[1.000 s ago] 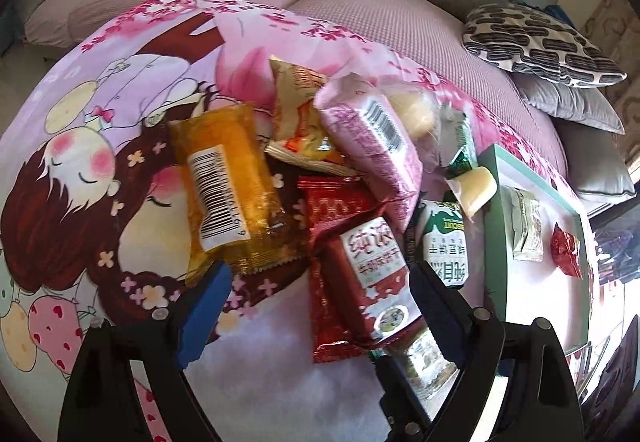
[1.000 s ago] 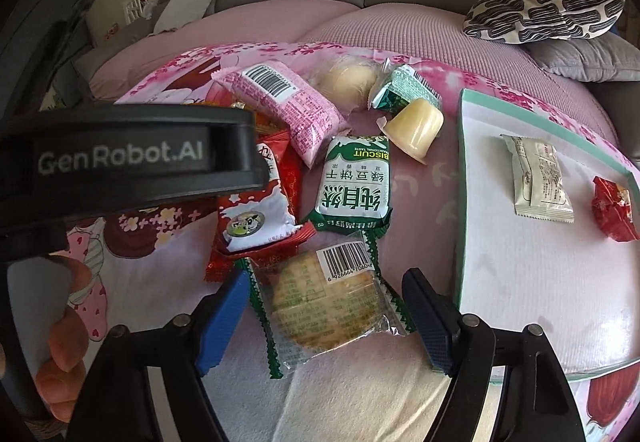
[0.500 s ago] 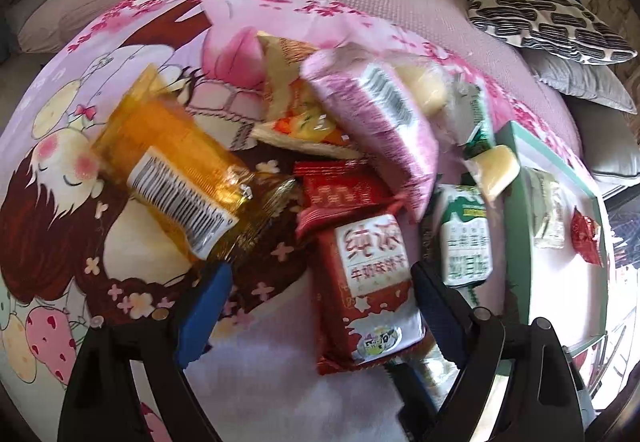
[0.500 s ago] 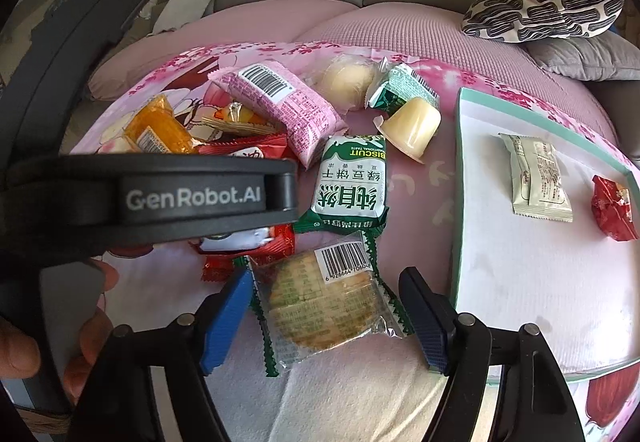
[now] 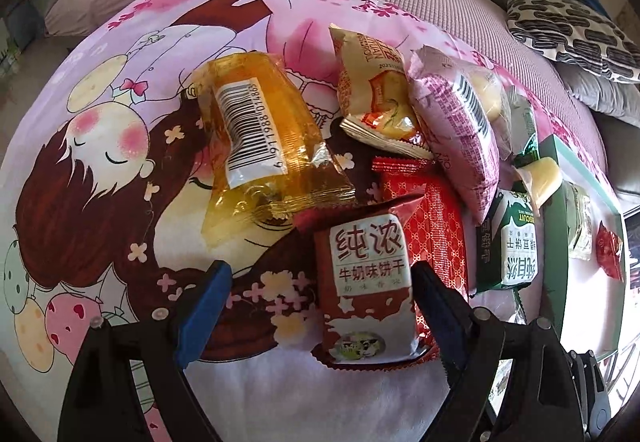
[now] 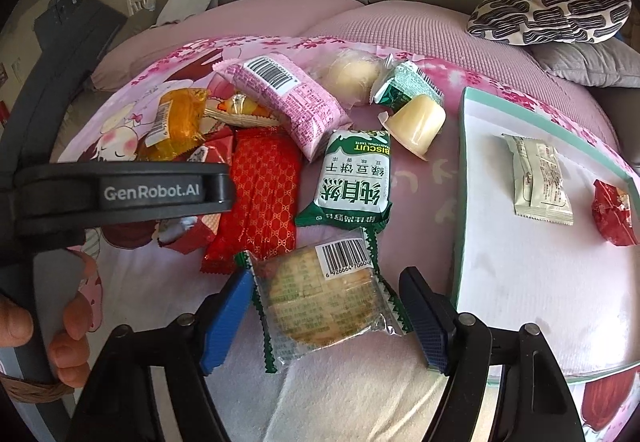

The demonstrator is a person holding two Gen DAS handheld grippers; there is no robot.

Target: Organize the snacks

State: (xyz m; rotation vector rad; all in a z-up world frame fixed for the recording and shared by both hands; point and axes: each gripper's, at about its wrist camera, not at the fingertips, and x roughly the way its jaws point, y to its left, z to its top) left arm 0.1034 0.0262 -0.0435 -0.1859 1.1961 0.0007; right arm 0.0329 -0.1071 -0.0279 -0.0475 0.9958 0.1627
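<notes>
A pile of snack packs lies on a pink cartoon cloth. My left gripper (image 5: 320, 302) is open, with a red milk-biscuit pack (image 5: 370, 286) between its fingers, close to the right finger. An orange pack (image 5: 260, 145), a pink pack (image 5: 456, 129) and a green biscuit pack (image 5: 516, 246) lie beyond. My right gripper (image 6: 326, 306) is open around a clear round-cracker pack (image 6: 324, 298). The green biscuit pack (image 6: 354, 181), a red patterned pack (image 6: 260, 193), a jelly cup (image 6: 418, 121) and the pink pack (image 6: 288, 101) lie ahead of it.
A white tray with a green rim (image 6: 460, 181) sits to the right, holding a pale wrapped snack (image 6: 540, 181) and a red candy (image 6: 612, 213). The left gripper's body (image 6: 120, 193) fills the left of the right wrist view. A patterned cushion (image 6: 548, 9) lies on the sofa behind.
My left gripper has shifted so the red milk-biscuit pack sits closer between its fingers; the orange pack turned in view. My right gripper has closed in slightly on the round-cracker pack.
</notes>
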